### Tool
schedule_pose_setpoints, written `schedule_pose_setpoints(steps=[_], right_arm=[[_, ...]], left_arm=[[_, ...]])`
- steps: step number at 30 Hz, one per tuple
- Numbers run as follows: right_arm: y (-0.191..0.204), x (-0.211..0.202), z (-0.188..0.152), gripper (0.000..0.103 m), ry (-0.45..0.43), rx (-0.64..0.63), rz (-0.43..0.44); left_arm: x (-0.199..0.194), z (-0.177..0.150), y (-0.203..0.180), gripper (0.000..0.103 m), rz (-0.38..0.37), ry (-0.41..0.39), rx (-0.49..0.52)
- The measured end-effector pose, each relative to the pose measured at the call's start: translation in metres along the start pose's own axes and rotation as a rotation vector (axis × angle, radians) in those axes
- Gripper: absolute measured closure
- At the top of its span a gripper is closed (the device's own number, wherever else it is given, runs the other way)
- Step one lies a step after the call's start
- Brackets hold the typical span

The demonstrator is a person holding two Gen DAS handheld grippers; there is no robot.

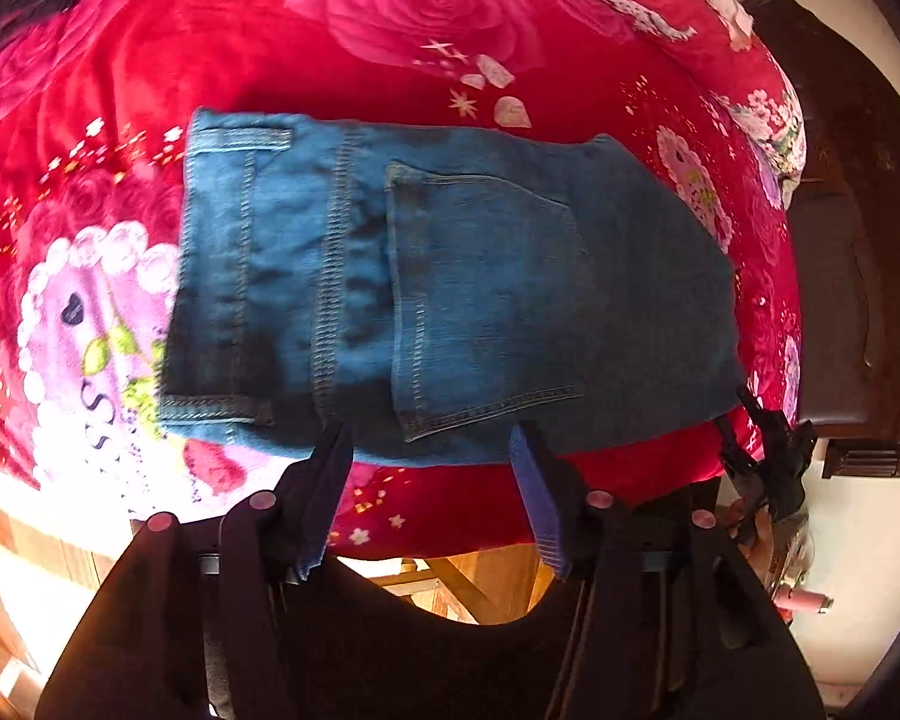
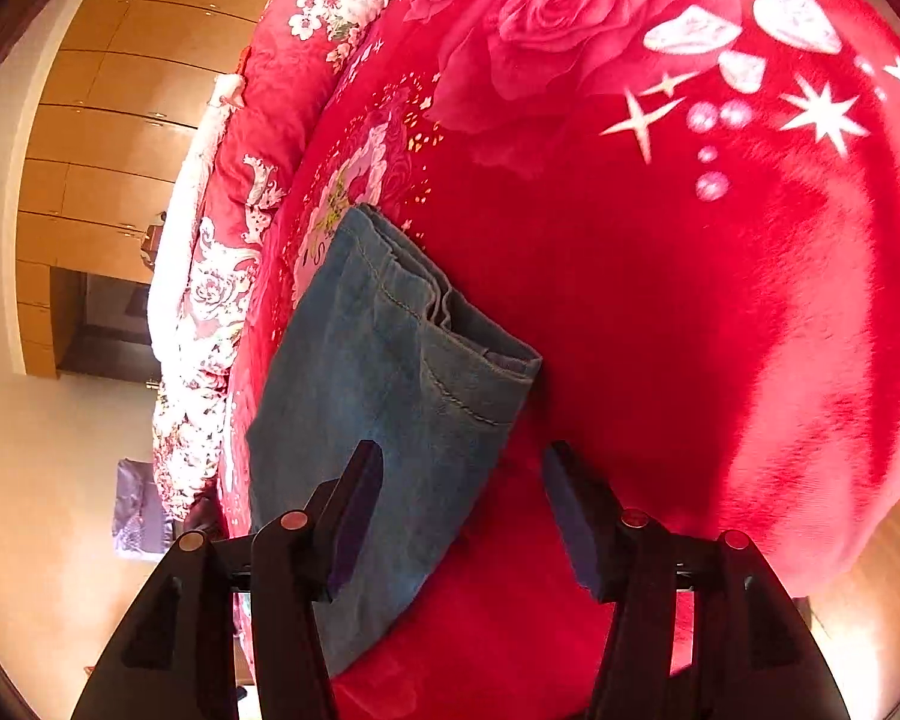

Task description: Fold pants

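Both grippers, left [image 1: 432, 456] & right [image 2: 462, 468], gape empty over folded jeans [image 1: 450, 288] — thick, floppy denim, prob. heavyish; grab stacked edges.

Support: bed [image 1: 660, 480], covered edge to edge by a plush red fleece blanket [image 2: 660, 300] printed with large pink roses, white stars and white-and-lilac heart medallions.

Directly on the blanket: one pair of blue denim jeans [image 1: 450, 288], folded into a compact, roughly rectangular stack, back pocket uppermost, stitched hems at one end, lying flat near the bed's edge.

At the bed's far side: a bunched red floral quilt [image 2: 228, 276] with white blossoms.
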State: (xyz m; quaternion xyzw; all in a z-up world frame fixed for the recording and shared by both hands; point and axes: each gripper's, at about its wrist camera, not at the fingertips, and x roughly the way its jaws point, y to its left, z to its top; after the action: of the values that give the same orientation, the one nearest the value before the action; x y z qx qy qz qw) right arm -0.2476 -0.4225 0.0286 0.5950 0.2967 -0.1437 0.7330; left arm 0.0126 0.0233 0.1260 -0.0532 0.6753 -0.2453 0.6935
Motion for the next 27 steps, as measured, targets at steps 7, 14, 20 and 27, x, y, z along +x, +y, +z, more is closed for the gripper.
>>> schedule_pose_setpoints(steps=[7,14,20,27], right_arm=[[0.003,0.019,-0.006,0.045,-0.081,-0.014,0.109],[-0.007,0.015,-0.006,0.047,-0.11,-0.007,0.191],[-0.009,0.013,-0.006,0.047,-0.118,-0.017,0.206],[-0.009,0.013,-0.005,0.046,-0.118,-0.016,0.214]], left_arm=[[0.046,0.04,-0.124,0.049,0.082,0.105,0.302],[0.12,0.087,-0.276,0.049,0.199,0.193,0.622],[0.189,0.126,-0.387,0.041,0.211,0.249,0.736],[0.268,0.142,-0.441,0.041,0.253,0.407,0.831]])
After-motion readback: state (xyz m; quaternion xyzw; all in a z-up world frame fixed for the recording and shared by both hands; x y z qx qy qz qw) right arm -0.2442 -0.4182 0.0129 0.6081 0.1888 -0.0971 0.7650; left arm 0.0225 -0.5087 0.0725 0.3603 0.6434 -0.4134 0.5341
